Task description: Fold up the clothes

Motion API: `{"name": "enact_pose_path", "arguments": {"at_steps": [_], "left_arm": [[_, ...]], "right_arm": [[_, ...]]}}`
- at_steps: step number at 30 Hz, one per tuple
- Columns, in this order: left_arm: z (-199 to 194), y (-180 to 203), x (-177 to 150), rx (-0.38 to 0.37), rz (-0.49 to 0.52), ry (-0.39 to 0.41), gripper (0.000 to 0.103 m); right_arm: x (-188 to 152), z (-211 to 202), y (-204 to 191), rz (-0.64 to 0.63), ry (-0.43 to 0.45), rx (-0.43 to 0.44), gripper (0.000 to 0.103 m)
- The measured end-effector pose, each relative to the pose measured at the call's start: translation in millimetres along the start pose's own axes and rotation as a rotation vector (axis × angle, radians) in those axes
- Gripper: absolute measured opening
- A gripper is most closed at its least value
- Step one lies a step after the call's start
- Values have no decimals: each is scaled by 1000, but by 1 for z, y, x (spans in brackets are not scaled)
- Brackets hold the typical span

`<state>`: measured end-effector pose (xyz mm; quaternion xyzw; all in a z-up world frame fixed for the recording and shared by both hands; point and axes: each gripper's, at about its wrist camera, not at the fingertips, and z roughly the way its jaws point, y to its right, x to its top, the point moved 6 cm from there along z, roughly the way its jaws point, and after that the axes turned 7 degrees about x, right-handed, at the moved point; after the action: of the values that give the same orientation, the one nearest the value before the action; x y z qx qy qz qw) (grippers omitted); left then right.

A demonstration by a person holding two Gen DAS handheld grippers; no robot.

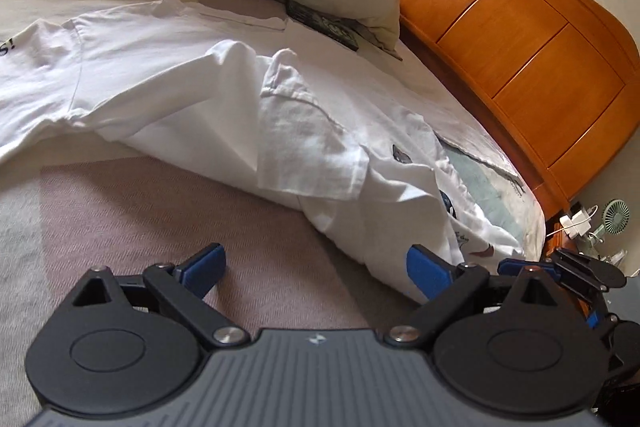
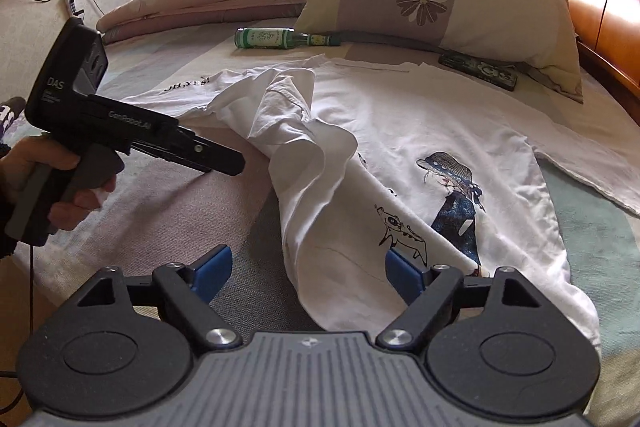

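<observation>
A: One side is folded in: the white T-shirt point(image 2: 420, 131) lies printed side up across the middle of the bed point(image 2: 248, 267), its picture-left edge and sleeve flopped over in a loose, lumpy roll.

B: And the tools?

A: Right hand-held gripper point(image 2: 308, 267), bottom centre, gapes wide, its pads clear of the hem between them. Left hand-held gripper point(image 1: 316, 269) is wide too, over bare bedding, holding nothing.

B: What's left?

A: I'd say plenty: the far sleeve at the right is still spread, no crosswise fold yet.
</observation>
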<state>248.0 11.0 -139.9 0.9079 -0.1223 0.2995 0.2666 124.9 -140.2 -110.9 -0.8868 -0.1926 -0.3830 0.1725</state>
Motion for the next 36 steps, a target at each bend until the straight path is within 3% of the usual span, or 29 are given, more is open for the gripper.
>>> {"name": "enact_pose_path", "arguments": {"at_steps": [4, 7, 10, 15, 18, 27, 28, 30, 32, 36], "left_arm": [[-2, -4, 10, 27, -19, 13, 97], [-9, -13, 9, 90, -26, 13, 97], [-22, -28, 1, 154, -30, -3, 97], [-46, -53, -13, 236, -43, -23, 97], [-53, -60, -19, 253, -44, -14, 97], [-54, -55, -25, 238, -40, -6, 97], [-54, -55, -25, 237, -42, -4, 97], [-53, -57, -27, 245, -47, -5, 97], [-54, -57, -28, 247, -46, -3, 97], [-60, -56, -29, 247, -44, 3, 97]], "right_arm": [[17, 8, -7, -115, 37, -30, 88], [37, 30, -19, -344, 44, -154, 88], [47, 65, -37, -573, 6, -216, 88], [44, 118, -47, -830, -41, -385, 87], [47, 127, -51, -924, -2, -480, 87], [56, 156, -61, -1148, 25, -625, 82], [55, 160, -60, -1185, 22, -653, 77], [53, 158, -60, -1175, 5, -626, 56], [53, 153, -61, -1127, -4, -571, 19], [68, 132, -64, -948, 16, -445, 9]]}}
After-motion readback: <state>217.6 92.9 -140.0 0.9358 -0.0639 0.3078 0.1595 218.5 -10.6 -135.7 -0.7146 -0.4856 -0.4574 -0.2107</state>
